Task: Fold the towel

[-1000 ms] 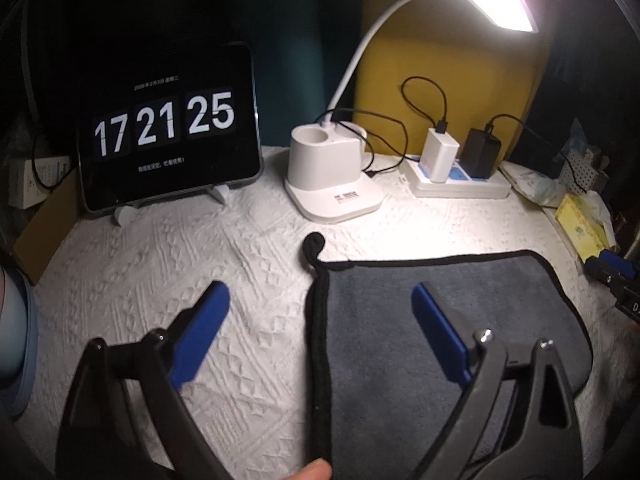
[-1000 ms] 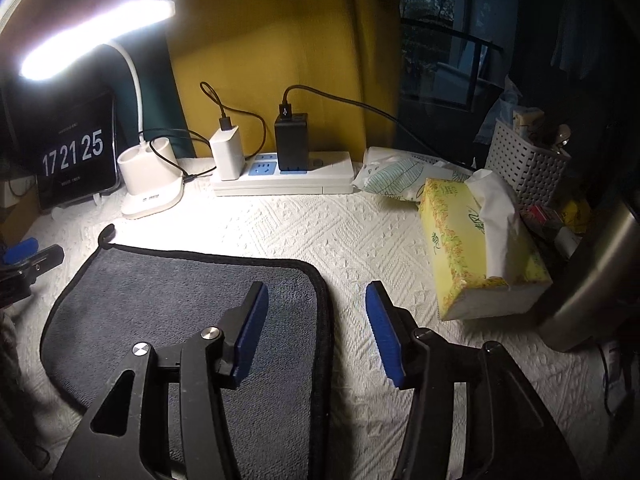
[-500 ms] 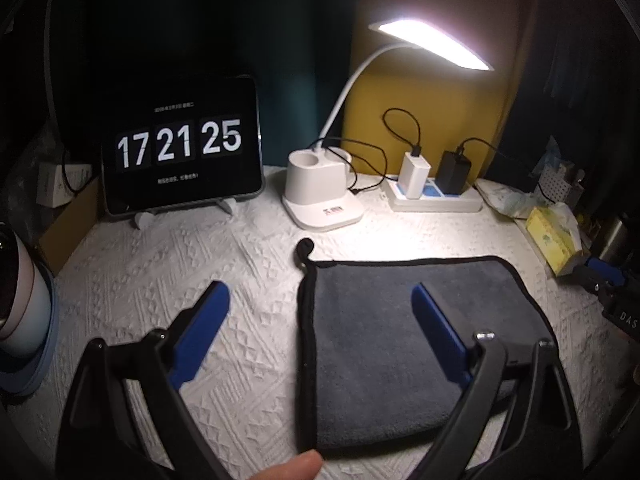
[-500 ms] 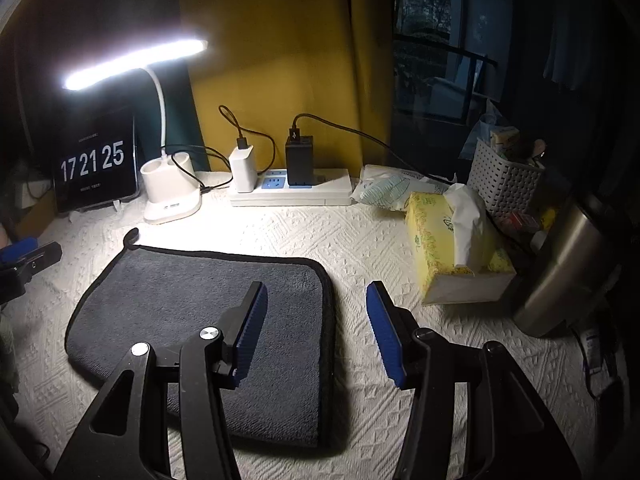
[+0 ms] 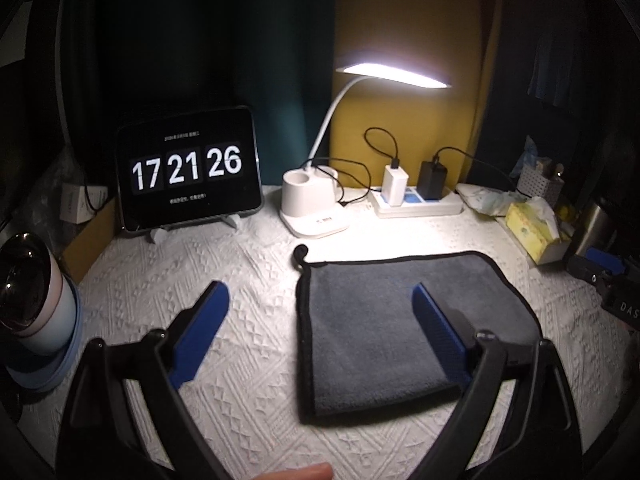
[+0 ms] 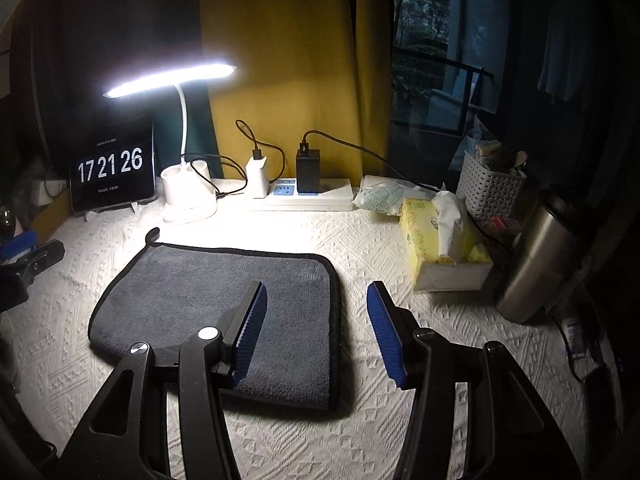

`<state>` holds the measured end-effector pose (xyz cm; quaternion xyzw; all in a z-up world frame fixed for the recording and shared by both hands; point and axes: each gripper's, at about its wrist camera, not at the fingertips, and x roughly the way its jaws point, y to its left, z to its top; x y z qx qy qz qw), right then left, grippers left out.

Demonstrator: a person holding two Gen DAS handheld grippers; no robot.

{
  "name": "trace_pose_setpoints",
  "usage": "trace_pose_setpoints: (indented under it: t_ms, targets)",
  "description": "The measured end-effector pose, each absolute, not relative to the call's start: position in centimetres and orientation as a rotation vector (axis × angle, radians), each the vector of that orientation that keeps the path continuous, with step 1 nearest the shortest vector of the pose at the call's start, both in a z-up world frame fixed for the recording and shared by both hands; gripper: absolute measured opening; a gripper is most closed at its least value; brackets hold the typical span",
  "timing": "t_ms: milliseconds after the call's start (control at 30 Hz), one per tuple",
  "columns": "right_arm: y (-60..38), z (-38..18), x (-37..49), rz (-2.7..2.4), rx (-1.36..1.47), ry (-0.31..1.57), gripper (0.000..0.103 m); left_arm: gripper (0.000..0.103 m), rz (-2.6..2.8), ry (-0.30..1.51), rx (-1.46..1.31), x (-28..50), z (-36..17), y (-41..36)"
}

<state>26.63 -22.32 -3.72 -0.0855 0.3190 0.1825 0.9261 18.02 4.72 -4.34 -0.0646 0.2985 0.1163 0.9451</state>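
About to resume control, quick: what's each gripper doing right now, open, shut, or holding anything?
Left gripper: open, holding nothing, above the gray towel left edge.
Right gripper: open, holding nothing, above the towel's right edge.

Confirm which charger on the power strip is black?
The black charger, right of the white charger on the power strip, with its cable running off right.

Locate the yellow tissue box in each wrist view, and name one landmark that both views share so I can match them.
Left wrist view: the yellow tissue box sits at the far right edge of the table, beyond the grey towel.
Right wrist view: the yellow tissue box is right of centre, to the right of the towel.
Shared landmark: the clock tablet reading 17 21 26.
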Motion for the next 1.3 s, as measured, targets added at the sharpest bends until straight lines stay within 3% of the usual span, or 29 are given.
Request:
trace_pose_setpoints:
  t_ms: [167,1300]
  targets:
    - [-22.5,-3.1,25.0,0.375,-0.176,0.639,0.062,0.094,0.205,0.589,-0.133,16.5,-3.8,3.9]
    - [-23.7,-0.9,14.9,0.389,-0.173,0.551,0.063,0.094,0.153,0.445,-0.140,6.3,-1.6,1.1]
